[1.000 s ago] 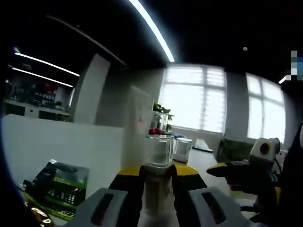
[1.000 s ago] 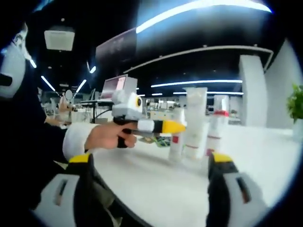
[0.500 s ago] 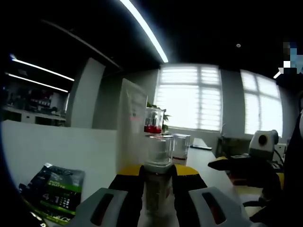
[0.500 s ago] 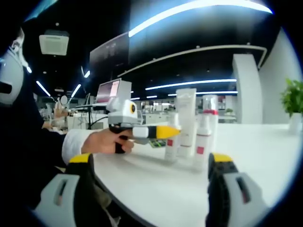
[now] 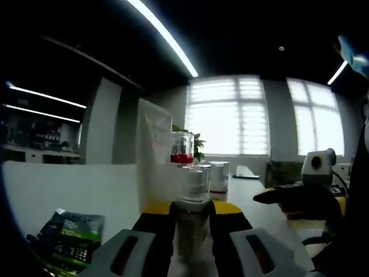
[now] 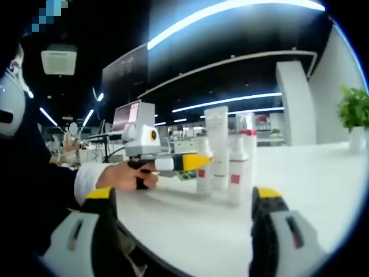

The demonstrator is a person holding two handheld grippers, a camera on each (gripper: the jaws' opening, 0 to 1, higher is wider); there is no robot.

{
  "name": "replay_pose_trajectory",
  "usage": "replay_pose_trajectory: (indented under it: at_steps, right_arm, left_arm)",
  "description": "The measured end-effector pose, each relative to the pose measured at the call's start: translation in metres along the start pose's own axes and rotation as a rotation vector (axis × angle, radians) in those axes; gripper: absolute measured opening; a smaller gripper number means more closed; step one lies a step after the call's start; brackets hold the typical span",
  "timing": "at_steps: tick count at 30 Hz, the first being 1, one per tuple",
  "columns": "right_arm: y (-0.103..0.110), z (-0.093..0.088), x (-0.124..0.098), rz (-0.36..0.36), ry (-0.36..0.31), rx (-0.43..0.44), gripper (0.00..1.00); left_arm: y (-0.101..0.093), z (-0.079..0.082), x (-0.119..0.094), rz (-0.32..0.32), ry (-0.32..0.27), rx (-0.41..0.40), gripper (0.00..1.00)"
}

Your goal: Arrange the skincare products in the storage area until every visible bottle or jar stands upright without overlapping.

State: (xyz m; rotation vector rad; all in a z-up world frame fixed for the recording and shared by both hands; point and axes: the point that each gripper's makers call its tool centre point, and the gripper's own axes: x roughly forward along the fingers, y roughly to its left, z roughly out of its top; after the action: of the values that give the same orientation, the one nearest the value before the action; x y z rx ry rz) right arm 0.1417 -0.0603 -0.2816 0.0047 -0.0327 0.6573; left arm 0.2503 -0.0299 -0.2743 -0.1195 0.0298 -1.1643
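The left gripper (image 5: pixel 192 239) has its yellow-tipped jaws closed against the sides of a small clear-capped bottle (image 5: pixel 192 199), which stands upright between them on the white table (image 5: pixel 75 184). Just beyond that bottle, ahead of the gripper, rise a tall white tube (image 5: pixel 154 153), a bottle with a red collar under a clear cap (image 5: pixel 181 148) and another clear-capped bottle (image 5: pixel 218 176), all upright and close together. Down to the left of the jaws a dark green packet (image 5: pixel 68 234) lies flat on the table. Off to the right the right gripper (image 5: pixel 300 196) comes in, its dark jaws pointing toward the group.

From the right gripper's own view, its jaws (image 6: pixel 181 225) stand wide apart with nothing between them. Ahead, between the jaws and farther out on the table (image 6: pixel 311 173), the cluster of products stands upright: the tall white tube (image 6: pixel 217 147), a bottle with a red collar (image 6: pixel 248 156) and a small white bottle with a red label (image 6: pixel 234 176). To the left, a person's hand (image 6: pixel 127 176) holds the left gripper (image 6: pixel 193 163), whose yellow tip reaches the bottle at the cluster's left edge (image 6: pixel 203 173).
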Motion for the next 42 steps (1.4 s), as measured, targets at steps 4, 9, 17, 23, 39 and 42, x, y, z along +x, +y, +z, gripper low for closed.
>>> replay_pose_trajectory:
  at_steps: [4,9,17,23,39,42]
  right_arm:
    - [-0.003,0.001,-0.001,-0.009,-0.004,0.006,0.96]
    - [-0.002,0.002,0.000,-0.005,-0.001,0.009,0.95]
    - [-0.004,0.000,0.000,-0.011,0.008,0.015,0.95]
    - [0.001,0.006,0.003,0.002,0.005,0.001,0.96]
    - [0.027,0.035,0.015,0.095,-0.055,-0.147,0.88]
    - [0.031,0.035,0.018,0.119,-0.053,-0.152,0.84]
  left_arm:
    - [0.000,0.000,0.000,-0.001,0.001,-0.005,0.23]
    - [-0.004,-0.002,0.002,-0.015,0.010,-0.019,0.23]
    - [-0.005,-0.008,0.002,-0.024,0.052,-0.048,0.24]
    - [-0.005,-0.009,-0.002,-0.012,0.066,-0.069,0.42]
    - [0.012,0.013,-0.056,0.036,0.030,-0.123,0.57]
    - [0.018,0.013,-0.067,0.083,0.034,-0.115,0.74]
